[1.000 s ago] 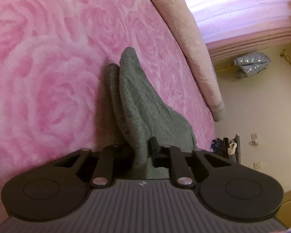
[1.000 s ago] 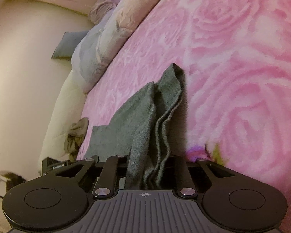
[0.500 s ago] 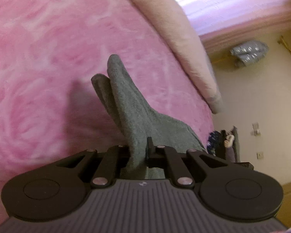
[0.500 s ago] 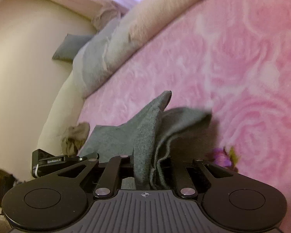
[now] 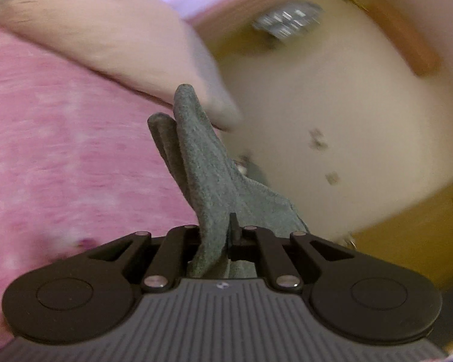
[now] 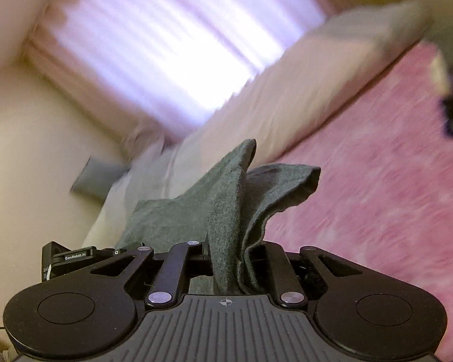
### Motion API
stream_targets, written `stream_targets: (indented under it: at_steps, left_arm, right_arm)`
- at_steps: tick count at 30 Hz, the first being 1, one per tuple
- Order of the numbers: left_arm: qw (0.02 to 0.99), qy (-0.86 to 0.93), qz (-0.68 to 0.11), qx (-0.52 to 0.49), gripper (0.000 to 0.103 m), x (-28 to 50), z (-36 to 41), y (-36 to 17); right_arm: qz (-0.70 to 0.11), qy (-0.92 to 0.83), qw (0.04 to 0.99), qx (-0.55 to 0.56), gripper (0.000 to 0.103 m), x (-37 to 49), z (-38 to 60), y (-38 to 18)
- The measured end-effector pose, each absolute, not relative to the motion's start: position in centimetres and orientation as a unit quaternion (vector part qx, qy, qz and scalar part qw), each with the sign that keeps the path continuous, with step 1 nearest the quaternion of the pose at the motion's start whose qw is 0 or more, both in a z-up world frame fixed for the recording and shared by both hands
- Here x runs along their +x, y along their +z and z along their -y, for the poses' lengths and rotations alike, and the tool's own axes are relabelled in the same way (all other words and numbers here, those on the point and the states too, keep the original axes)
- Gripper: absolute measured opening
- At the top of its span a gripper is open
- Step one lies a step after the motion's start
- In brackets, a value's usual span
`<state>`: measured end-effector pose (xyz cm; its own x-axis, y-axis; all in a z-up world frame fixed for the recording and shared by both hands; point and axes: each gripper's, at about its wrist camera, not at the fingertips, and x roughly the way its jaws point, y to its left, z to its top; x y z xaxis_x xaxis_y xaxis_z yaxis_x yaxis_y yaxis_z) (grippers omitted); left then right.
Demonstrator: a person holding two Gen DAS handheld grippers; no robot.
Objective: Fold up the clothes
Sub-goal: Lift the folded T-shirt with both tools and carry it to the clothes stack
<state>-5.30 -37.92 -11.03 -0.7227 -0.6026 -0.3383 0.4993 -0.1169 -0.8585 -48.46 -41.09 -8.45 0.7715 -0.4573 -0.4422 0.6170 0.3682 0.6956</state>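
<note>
Left claw (image 5: 216, 241): jaws closed tight on a bunched fold of the grey-green knit garment (image 5: 202, 163), which rises from between the fingers to a rounded tip, a second narrower fold just to its left. More of the cloth spreads flat to the right behind the claw. Right claw (image 6: 235, 259): jaws likewise pinched onto the same garment (image 6: 226, 199); here it stands up in two peaks, the taller left, the lower one flopping right, with a flat panel running off to the left. The garment is thus held up between both claws, above the pink rose-patterned bed cover (image 5: 60, 150), seen on the left of the left wrist view and on the right (image 6: 377, 196) of the right wrist view. A pale beige rolled quilt (image 6: 302, 96) lies along the far edge of the bed; bright curtained window (image 6: 166, 39) beyond. Readable text: "GenRobot.AI" on a black device (image 6: 75, 256) low left in the right wrist view. Backgrounds heavily motion-blurred in both views.
</note>
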Motion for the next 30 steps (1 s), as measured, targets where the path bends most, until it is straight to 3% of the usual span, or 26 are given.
stream_targets:
  at_steps: [7, 21, 30]
  left_arm:
    - [0.278, -0.797, -0.536, 0.012, 0.005, -17.4, 47.9, -8.2]
    - [0.256, -0.807, -0.531, 0.035, 0.004, -41.8, 67.3, -10.3]
    - [0.269, -0.795, -0.539, 0.066, 0.004, -48.7, 75.4, -12.7]
  right_arm:
    - [-0.041, -0.407, 0.797, 0.445, 0.01, -58.9, 43.6, -6.6]
    - [0.002, -0.496, 0.746, 0.444, 0.01, -79.3, 57.2, -7.4]
    - [-0.004, -0.483, 0.74, 0.468, 0.01, -86.2, 65.4, -10.7]
